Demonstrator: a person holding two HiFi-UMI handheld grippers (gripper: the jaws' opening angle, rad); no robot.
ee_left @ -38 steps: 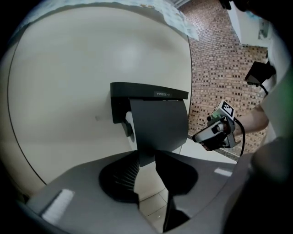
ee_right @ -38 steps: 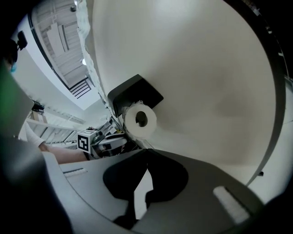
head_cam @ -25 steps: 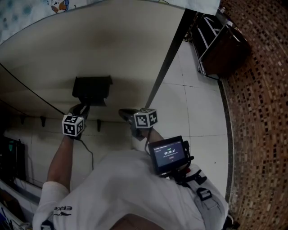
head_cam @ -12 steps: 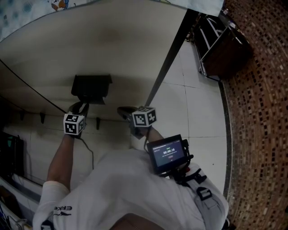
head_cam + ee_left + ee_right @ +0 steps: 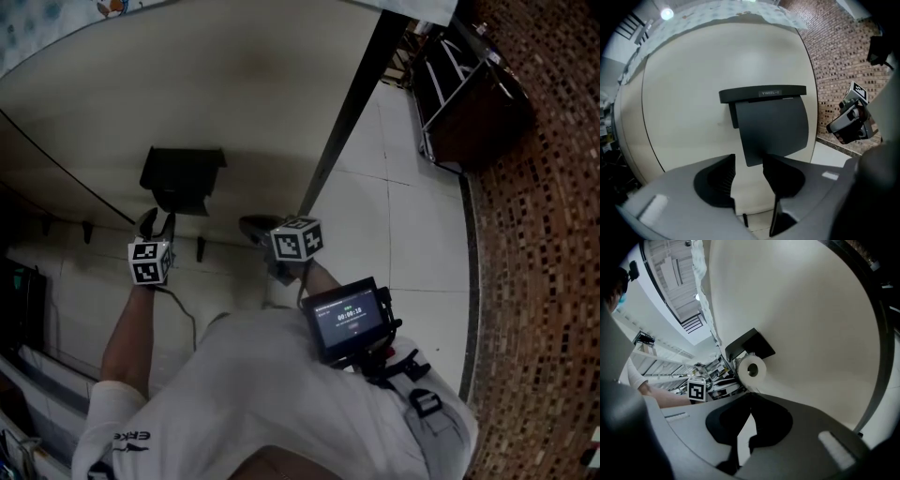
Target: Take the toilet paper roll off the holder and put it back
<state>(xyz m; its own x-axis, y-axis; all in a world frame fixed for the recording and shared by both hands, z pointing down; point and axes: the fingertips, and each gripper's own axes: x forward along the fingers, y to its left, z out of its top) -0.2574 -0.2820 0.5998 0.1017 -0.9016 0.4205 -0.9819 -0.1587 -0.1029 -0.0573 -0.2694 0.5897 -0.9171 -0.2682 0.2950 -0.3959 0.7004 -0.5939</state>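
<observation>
The black toilet paper holder (image 5: 181, 178) hangs on the cream wall. Its cover (image 5: 771, 122) fills the middle of the left gripper view. The white roll (image 5: 752, 370) sits on the holder (image 5: 749, 347), under the cover, and shows end-on in the right gripper view. My left gripper (image 5: 157, 223) is just below the holder. Its jaws (image 5: 749, 159) are opening and nothing is between them. My right gripper (image 5: 251, 228) hangs to the right of the holder, shut and empty (image 5: 750, 397). It also shows in the left gripper view (image 5: 851, 122).
A black slanted post (image 5: 347, 122) runs down the wall's right edge. A metal rack (image 5: 459, 84) stands on the tiled floor by a mosaic brick wall (image 5: 544, 234). A thin cable (image 5: 56, 183) and small hooks (image 5: 89, 251) are on the wall at left.
My left gripper's jaws have spread apart and it has drawn back a little from the holder's lower edge. The right gripper has barely moved.
</observation>
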